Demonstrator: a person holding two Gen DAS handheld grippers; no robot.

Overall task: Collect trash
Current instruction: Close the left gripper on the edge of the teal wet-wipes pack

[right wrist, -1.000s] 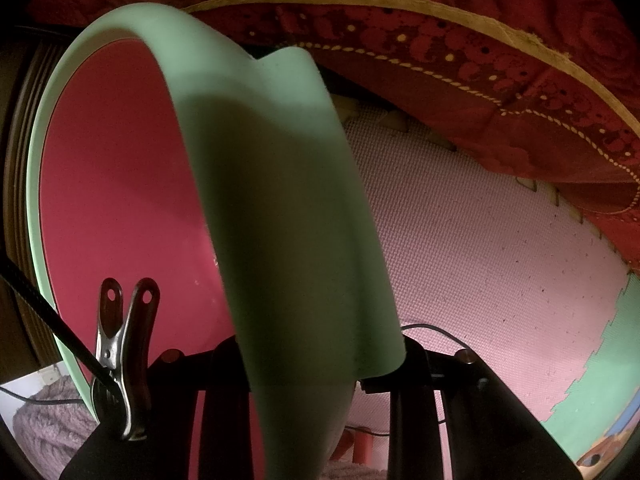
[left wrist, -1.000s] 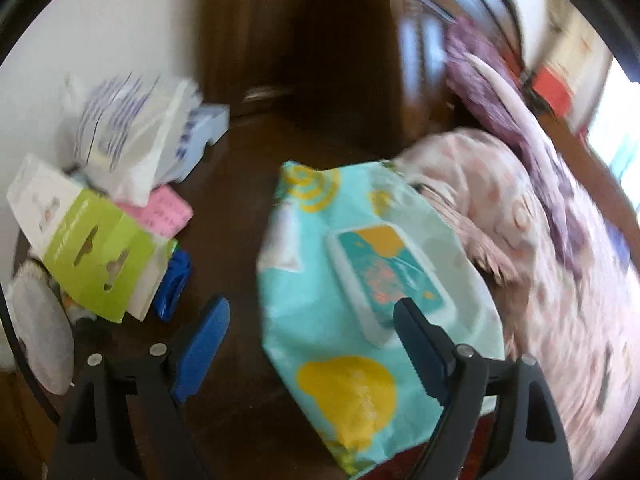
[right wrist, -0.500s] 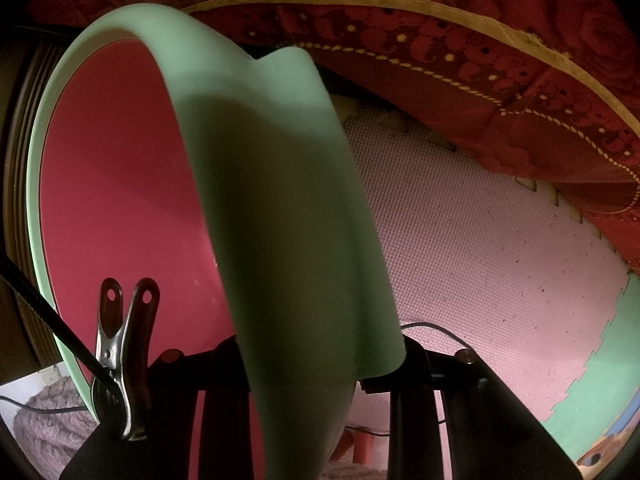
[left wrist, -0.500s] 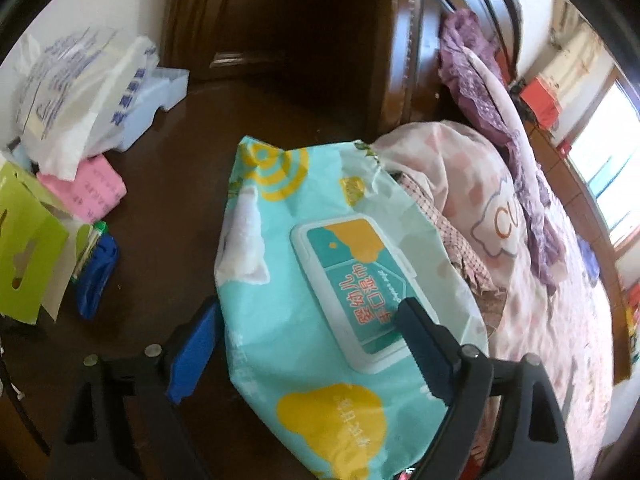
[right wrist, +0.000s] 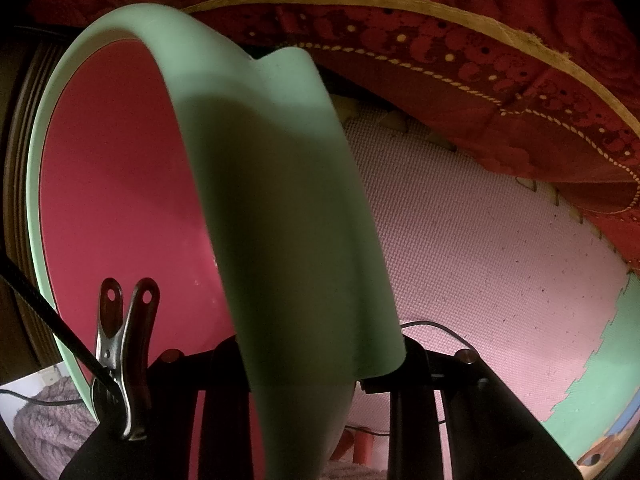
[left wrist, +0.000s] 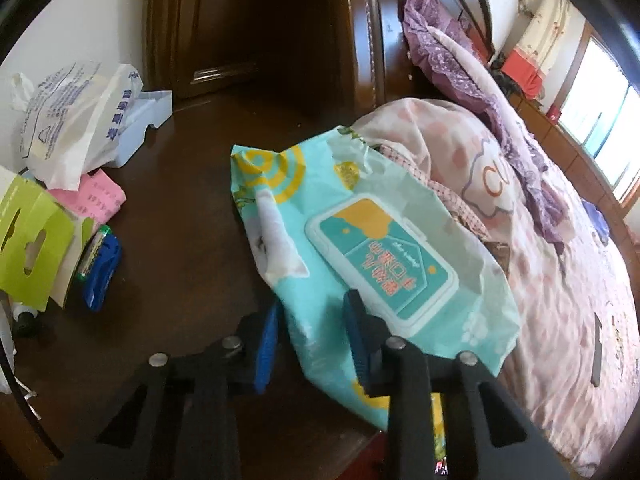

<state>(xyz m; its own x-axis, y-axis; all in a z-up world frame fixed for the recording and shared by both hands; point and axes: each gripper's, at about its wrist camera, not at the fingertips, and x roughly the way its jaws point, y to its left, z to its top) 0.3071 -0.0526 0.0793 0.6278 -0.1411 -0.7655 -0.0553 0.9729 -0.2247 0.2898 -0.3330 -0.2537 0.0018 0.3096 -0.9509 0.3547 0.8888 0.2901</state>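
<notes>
Currently the left gripper (left wrist: 310, 334), jaws just closing, is pinching the near left edge of the teal wet-wipes pack (left wrist: 360, 248), which is lying on the dark wooden nightstand (left wrist: 180, 208) with its far side overhanging toward the bed (left wrist: 540, 240). Right gripper (right wrist: 320, 364) is clamping the wall of the green-rimmed bin (right wrist: 272, 200), pink inside, sitting over the pink foam mat (right wrist: 480, 260).

Left gripper (left wrist: 312, 332) jaws have just been closing: wide apart either side of the wet wipes pack (left wrist: 372, 248) before, now pinching the pack's near edge between blue pads (left wrist: 267, 350). Pack edge now bunched between them. Gripper also moves in closer over the bench (left wrist: 180, 208).
</notes>
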